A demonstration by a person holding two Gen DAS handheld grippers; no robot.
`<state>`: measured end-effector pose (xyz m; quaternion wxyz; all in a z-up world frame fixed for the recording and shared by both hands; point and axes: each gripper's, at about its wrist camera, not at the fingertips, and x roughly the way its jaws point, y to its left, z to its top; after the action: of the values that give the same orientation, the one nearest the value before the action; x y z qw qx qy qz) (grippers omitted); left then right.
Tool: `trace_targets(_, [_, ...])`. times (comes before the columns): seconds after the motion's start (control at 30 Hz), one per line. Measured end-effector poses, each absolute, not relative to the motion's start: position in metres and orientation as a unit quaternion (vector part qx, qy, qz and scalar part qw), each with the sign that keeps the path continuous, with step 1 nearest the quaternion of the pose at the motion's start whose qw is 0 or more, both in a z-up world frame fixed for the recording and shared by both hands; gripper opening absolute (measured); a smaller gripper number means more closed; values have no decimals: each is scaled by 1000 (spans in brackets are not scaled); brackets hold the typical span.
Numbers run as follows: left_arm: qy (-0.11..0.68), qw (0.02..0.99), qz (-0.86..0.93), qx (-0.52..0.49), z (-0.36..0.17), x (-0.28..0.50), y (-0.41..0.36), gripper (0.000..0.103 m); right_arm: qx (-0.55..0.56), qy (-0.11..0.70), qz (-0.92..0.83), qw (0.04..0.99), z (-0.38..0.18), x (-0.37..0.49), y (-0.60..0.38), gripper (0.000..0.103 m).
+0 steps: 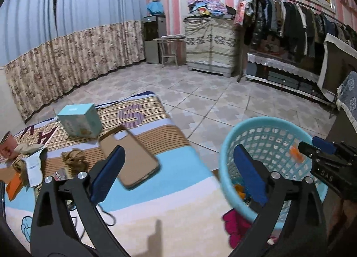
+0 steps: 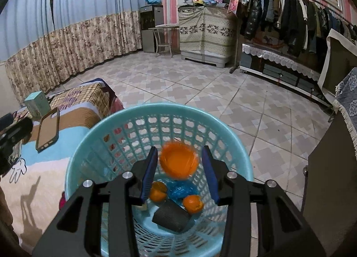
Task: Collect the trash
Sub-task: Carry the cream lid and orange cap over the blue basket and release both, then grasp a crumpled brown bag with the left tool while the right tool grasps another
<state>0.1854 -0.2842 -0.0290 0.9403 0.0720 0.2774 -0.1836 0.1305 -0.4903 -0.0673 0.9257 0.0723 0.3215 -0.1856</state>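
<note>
An orange peel (image 2: 179, 162), blurred, sits between my right gripper's (image 2: 179, 168) spread fingers, untouched, over the blue basket (image 2: 93, 136) holding more peels (image 2: 158, 191). My left gripper (image 1: 178, 174) gapes wide, empty, above the blanket (image 1: 178, 181) by a phone case (image 1: 129, 158).

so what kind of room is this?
Most likely a home bedroom or living room: a rack of hanging clothes, long floor-length curtains, and a patterned blanket spread beside a blue mesh wastebasket.

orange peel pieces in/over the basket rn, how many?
3. One blurred orange peel in mid-air between the open right gripper fingers, above the basket. Two lie on the basket floor: left, right. More may be hidden.
</note>
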Motion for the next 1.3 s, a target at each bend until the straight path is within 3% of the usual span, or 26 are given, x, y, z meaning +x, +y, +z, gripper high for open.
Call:
trace_targets(0.07, [279,941,-179,69,-29,188,-275,95,67,313,-193,927,-65,131,-486,69])
trace_targets(0.27, [278,946,-153,64,-26,191,-240,97,65,301,-201,930,-58,132,-480,90])
trace_targets(0.87, [302,952,-21,35,-24,222,-57,97,42,296,-134,945,-50,172,-361,93])
trace_targets(1.3, [359,932,37,-27,-64,273,32,97,12,311,-65,948,-51,229,-254,93])
